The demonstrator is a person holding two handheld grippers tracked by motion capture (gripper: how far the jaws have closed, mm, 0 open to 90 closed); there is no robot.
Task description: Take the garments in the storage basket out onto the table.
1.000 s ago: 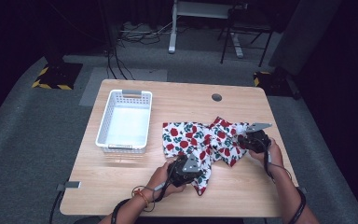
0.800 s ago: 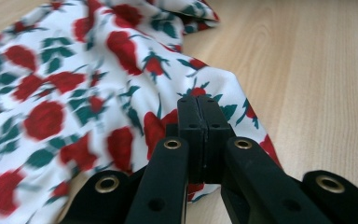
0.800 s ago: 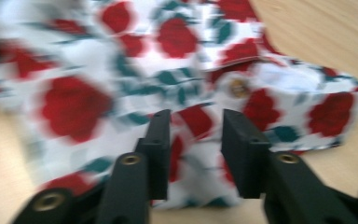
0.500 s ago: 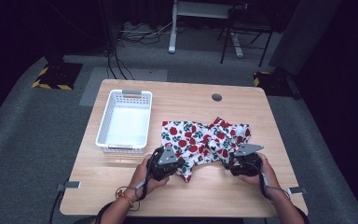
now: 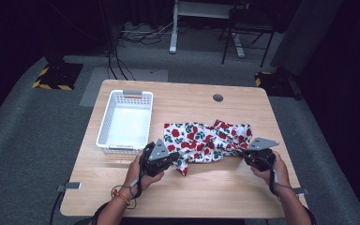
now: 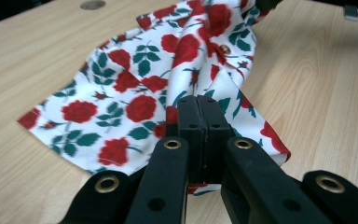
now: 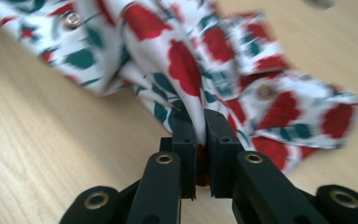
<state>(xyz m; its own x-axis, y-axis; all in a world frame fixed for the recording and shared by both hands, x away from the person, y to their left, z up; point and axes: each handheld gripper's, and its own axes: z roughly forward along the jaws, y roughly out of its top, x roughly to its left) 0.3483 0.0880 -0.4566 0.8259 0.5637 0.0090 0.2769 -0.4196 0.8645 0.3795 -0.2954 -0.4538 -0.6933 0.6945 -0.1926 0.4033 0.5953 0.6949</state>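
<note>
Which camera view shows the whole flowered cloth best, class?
The high view: the flowered cloth lies stretched across the table between the left gripper and right gripper. The left gripper view shows one end pinched in shut jaws; the right gripper view, blurred, shows a fold clamped between its jaws.

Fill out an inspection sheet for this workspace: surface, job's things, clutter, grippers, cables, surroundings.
Surface: wooden table with a round grommet hole near its far edge.
Job's things: rose-print cloth lying crumpled between the two hands, partly on the table.
Clutter: white basket to the left of the cloth, looks empty.
Grippers: left gripper shut on the cloth's near edge; right gripper has just been closing, a fold of cloth pinched between its jaws.
Cables: loose cables on the floor beyond the table.
Surroundings: grey carpet, a yellow-black striped block, desk legs farther back.
</note>
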